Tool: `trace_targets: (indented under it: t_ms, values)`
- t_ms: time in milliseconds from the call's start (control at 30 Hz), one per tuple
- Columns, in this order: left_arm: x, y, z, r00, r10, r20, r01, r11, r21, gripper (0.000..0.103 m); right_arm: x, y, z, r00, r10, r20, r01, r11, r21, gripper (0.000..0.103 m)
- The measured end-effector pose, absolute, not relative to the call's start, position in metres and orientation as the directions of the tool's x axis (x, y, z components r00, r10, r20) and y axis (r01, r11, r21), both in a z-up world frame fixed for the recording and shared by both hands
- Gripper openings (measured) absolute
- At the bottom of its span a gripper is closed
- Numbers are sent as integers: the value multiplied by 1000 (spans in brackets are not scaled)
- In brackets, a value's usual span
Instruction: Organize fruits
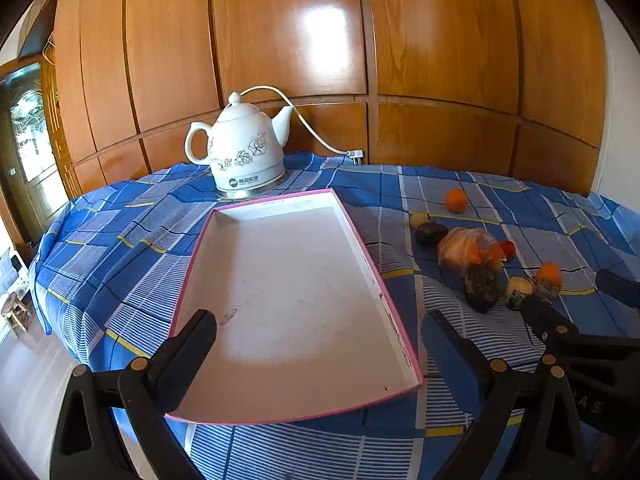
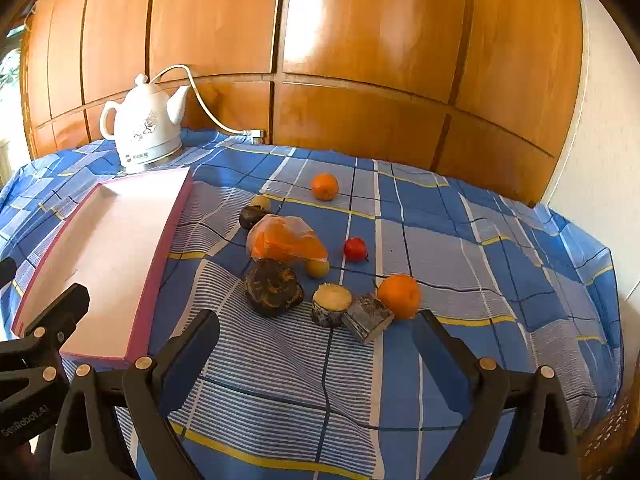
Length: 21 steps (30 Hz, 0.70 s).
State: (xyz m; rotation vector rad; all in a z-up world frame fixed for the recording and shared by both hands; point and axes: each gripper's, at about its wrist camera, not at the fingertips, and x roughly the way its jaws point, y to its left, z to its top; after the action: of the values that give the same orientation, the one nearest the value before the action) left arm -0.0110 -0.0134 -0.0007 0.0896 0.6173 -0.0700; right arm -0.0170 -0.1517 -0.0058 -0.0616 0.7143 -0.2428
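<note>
A shallow white tray with a pink rim (image 1: 376,276) (image 2: 160,272) lies empty on the blue checked cloth. Several fruits lie to its right: a near orange (image 2: 399,295), a far orange (image 2: 325,186) (image 1: 456,200), a small red fruit (image 2: 355,249), a bagged orange piece (image 2: 286,240) (image 1: 466,249), a dark lumpy fruit (image 2: 273,287) (image 1: 482,286), a cut round piece (image 2: 332,304) and a grey block (image 2: 367,317). My left gripper (image 1: 320,336) is open over the tray's near end. My right gripper (image 2: 316,332) is open, just short of the cut piece and block.
A white ceramic kettle (image 1: 244,152) (image 2: 146,126) with a cord stands behind the tray against the wooden panel wall. The cloth's edge drops off at left and right. A small stool (image 1: 16,312) stands on the floor at far left.
</note>
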Motion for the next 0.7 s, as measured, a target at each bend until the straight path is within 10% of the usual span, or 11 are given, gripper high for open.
trace_targets:
  t_ms: [700]
  values:
    - [-10, -16, 1, 808, -38, -588, 87, 995, 55, 103, -18, -148, -4, 738, -236, -632, 186, 972, -146, 98]
